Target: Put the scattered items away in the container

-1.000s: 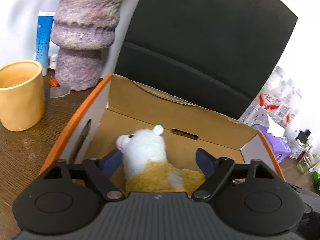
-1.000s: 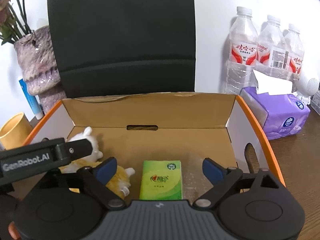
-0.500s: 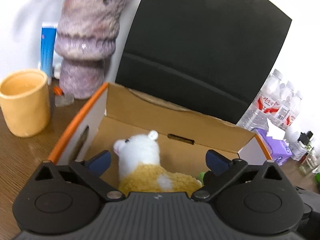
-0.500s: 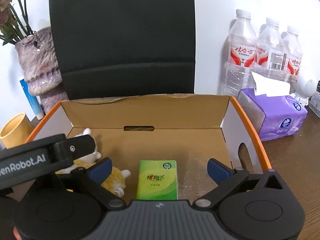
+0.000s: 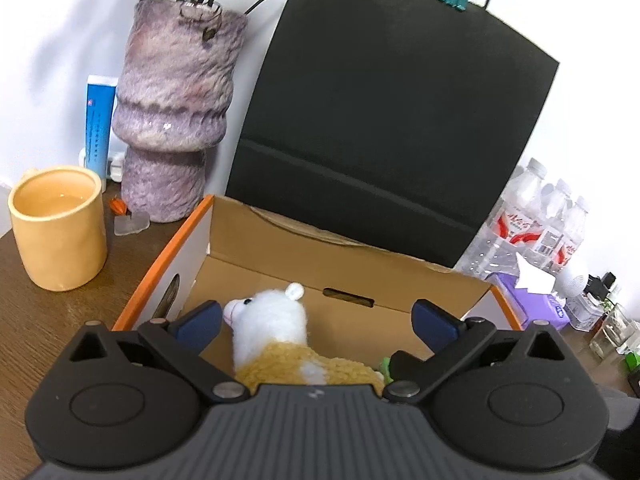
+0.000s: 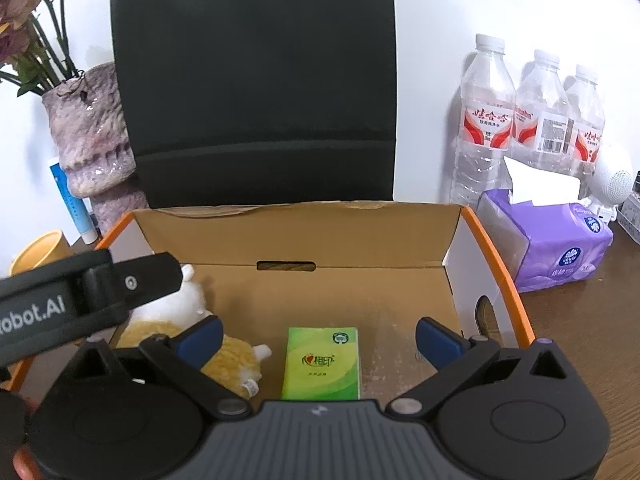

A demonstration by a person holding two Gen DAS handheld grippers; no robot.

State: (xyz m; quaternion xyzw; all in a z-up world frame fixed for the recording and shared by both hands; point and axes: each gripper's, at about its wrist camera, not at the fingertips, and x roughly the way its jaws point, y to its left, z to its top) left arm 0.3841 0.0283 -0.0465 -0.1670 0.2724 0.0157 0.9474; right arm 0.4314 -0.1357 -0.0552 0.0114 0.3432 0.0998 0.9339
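An open cardboard box (image 5: pixel 280 240) (image 6: pixel 352 224) with orange rims stands on the wooden table. A white and tan plush toy (image 5: pixel 276 328) (image 6: pixel 236 360) lies on the box floor at its left side. A green tissue packet (image 6: pixel 322 362) lies flat on the floor beside it, a sliver of the packet (image 5: pixel 385 366) showing in the left wrist view. My left gripper (image 5: pixel 316 320) is open above the toy, its blue pads well clear of it. My right gripper (image 6: pixel 318 334) is open over the packet without touching it. The left gripper's finger (image 6: pixel 132 280) crosses the right wrist view.
A yellow mug (image 5: pixel 56 228), a purple vase (image 5: pixel 176 112) and a blue tube (image 5: pixel 98 124) stand left of the box. A black board (image 6: pixel 252 80) rises behind it. Water bottles (image 6: pixel 536 120) and a purple tissue pack (image 6: pixel 548 240) stand on the right.
My left gripper's jaws spread away from the plush toy, leaving it in the box, and the gripper rose. My right gripper's jaws widened a little over the packet.
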